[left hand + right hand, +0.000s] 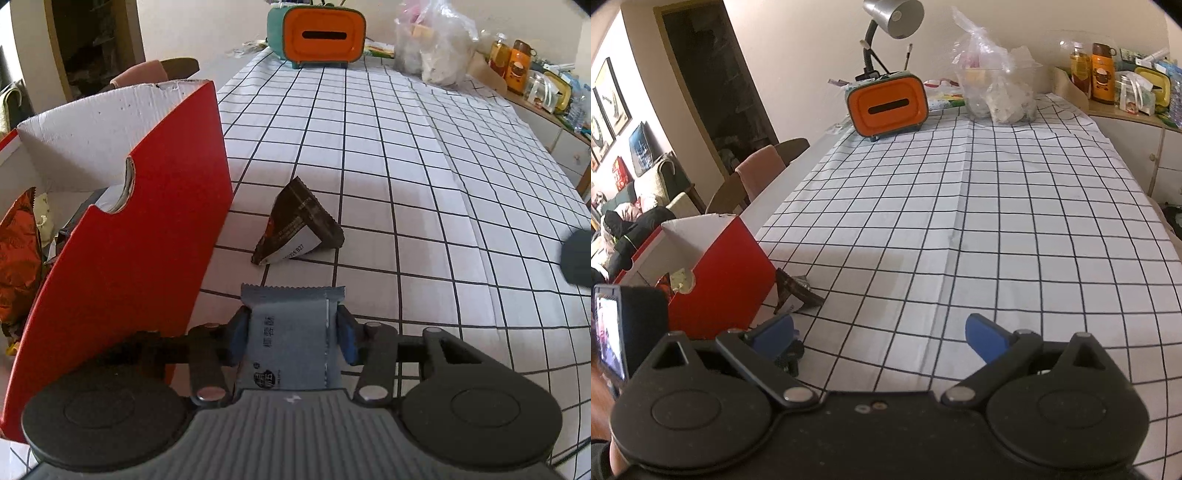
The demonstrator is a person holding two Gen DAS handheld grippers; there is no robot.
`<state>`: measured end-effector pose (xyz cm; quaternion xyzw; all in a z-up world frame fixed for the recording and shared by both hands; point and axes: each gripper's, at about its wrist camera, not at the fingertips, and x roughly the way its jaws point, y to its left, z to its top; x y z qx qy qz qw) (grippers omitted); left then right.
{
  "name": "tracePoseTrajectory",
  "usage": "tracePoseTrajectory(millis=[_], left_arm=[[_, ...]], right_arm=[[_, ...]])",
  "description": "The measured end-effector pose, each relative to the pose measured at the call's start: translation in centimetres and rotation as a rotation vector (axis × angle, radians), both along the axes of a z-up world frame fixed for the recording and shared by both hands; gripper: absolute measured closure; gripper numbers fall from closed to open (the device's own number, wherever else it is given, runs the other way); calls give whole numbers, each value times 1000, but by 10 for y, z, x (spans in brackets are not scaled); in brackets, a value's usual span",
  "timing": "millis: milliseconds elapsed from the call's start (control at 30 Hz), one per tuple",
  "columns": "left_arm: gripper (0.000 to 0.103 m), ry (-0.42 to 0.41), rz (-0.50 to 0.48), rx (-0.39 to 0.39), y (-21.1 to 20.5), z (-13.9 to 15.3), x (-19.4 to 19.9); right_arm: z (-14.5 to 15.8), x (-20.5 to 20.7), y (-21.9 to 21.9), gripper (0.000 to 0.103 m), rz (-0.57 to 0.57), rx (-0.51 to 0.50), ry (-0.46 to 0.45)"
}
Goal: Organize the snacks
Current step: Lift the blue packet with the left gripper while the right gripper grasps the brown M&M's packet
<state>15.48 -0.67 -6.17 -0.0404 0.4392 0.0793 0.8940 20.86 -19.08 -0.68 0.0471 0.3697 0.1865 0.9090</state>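
My left gripper (292, 334) is shut on a grey-blue snack packet (290, 339) and holds it just above the checked tablecloth, right of the red cardboard box (147, 258). A dark brown triangular snack packet (299, 225) lies on the cloth ahead of it, beside the box's right wall; it also shows in the right wrist view (796, 291). Inside the box an orange foil packet (18, 258) shows. My right gripper (879, 332) is open and empty above the cloth, right of the red box (716, 280).
An orange and teal tissue box (319, 35) and a clear plastic bag (436, 44) stand at the table's far end, with a desk lamp (890, 22). Bottles and jars crowd a side cabinet (1108, 74) at right. Chairs (757, 173) stand at left.
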Motion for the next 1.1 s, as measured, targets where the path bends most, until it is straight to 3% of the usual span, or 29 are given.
tracePoseTrajectory(millis=[300,500,900,1100], left_arm=[[56,-83,-94,-56,9,16,-41],[56,-89,-163,-71,19,18,-63],[56,-107,-268,-53,12,8,-82],[56,-106,-268,-59,15,6,-79]], right_arm=[[-1,32,42,3,45,-51,16],[-16,53,82,7,116,-77,45],[-53,85,144,32,204,-139,129],[-60,88,148,64,212,-157,162]])
